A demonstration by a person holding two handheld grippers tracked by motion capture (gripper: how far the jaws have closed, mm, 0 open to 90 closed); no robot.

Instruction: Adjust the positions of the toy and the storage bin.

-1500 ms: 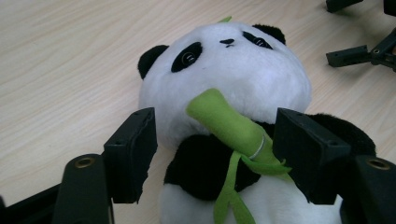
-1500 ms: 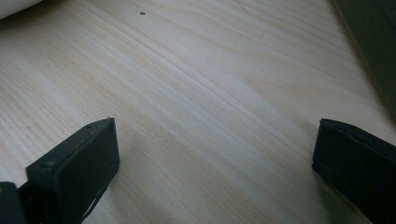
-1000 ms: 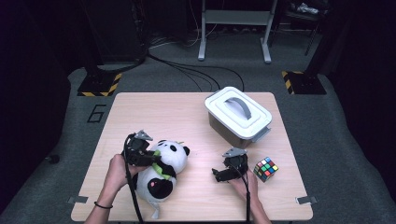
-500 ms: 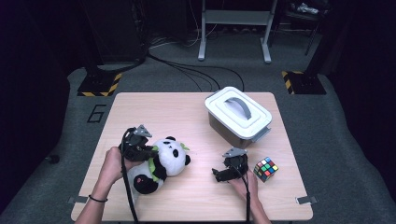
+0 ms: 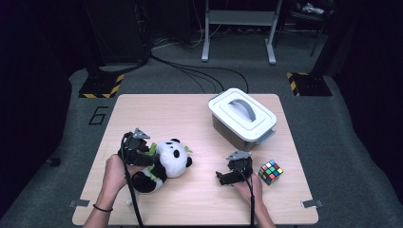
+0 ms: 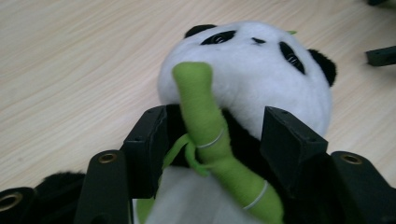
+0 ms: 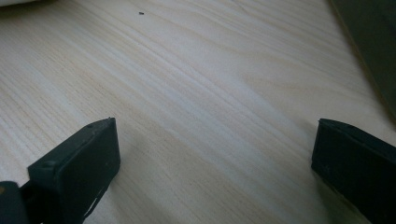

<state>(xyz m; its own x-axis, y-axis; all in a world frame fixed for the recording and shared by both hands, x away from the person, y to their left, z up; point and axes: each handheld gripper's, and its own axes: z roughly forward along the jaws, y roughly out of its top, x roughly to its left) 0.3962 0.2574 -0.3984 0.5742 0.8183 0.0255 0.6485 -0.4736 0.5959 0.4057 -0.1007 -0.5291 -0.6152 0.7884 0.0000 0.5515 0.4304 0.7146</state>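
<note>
1. Panda plush [image 5: 167, 161] lies on the table [image 5: 190, 118], at its left-front part, head toward the right.
2. Its green bamboo stalk [image 6: 205, 140] sits between the jaws of the left gripper [image 6: 215, 140]; jaws have just been opening, pads clear of it.
3. Right gripper [image 7: 210, 158] is spread wide, empty, over bare wood beside the colour cube [image 5: 270, 171].

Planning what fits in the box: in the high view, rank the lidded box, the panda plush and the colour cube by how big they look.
1. Lidded box, though it lies farther from the camera.
2. Panda plush, only a little smaller.
3. Colour cube, clearly smallest.
</note>
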